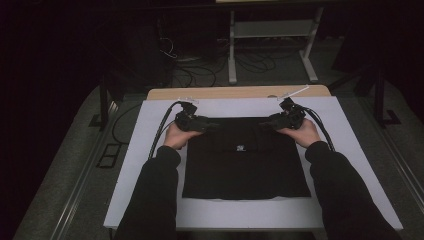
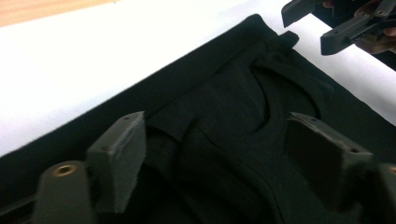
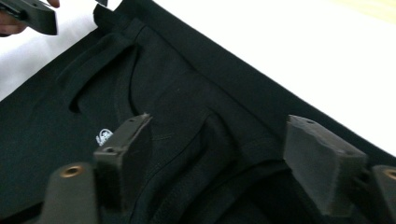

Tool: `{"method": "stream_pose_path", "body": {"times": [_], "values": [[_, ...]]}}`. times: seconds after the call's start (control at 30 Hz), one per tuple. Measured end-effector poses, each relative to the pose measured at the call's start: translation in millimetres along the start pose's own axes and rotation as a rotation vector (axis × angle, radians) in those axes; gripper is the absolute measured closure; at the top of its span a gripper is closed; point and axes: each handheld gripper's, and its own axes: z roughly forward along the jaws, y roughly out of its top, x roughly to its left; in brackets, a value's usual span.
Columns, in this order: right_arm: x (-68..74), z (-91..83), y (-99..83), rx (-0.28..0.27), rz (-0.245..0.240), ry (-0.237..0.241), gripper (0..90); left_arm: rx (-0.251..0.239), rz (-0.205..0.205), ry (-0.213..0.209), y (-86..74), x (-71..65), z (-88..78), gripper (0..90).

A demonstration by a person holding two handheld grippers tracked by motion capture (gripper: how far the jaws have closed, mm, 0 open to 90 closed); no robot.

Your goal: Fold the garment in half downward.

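- Black garment (image 1: 245, 160) lies flat on the white sheet (image 1: 150, 125) covering the tabletop (image 1: 225, 93), folded into a neat rectangle with its far edge toward the far side.
- Small white logo (image 1: 240, 147) faces up near the middle; the neckline sits folded in near the far edge, visible in both gripper views.
- Left gripper (image 1: 212, 125) is at the far-left corner of the garment, fingers (image 2: 116, 158) spread apart with cloth between them, pads not pressing on it: released, not grasping.
- Right gripper (image 1: 265, 122) mirrors it at the far-right corner, fingers (image 3: 123, 158) also apart over the fabric folds, nothing pinched yet.
- Both tools point inward at the two far corners, probably so the far edge can be picked up evenly and folded toward the near side without skewing.
- Both hands rest low on the cloth, probably so the fingers can get around the layered edge.
- Each gripper view catches the opposite gripper at the far corner of the garment.
- Judged step: lining up a two-corner grab; grip not made yet.
- Risk: catching just the top layer and undoing the earlier fold.
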Motion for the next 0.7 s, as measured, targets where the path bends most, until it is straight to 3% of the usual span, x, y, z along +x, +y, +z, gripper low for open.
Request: {"method": "stream_pose_path", "body": {"times": [0.17,0.27,0.33,0.7], "values": [[0.6,4.4,-0.5,0.012,0.004,0.012,36.9,-0.010,0.026,0.020,-3.0,-0.8,0.9,37.1],[1.0,6.4,-0.9,0.023,0.009,0.008,42.0,-0.001,0.019,0.005,-5.8,2.4,0.8,42.9],[1.2,8.6,-1.4,0.031,0.009,-0.003,46.1,0.004,0.011,0.022,-7.9,3.7,2.2,46.0],[0.1,18.3,-3.2,0.040,0.017,-0.039,57.2,0.012,0.001,-0.001,-13.5,5.9,12.5,58.1]]}}
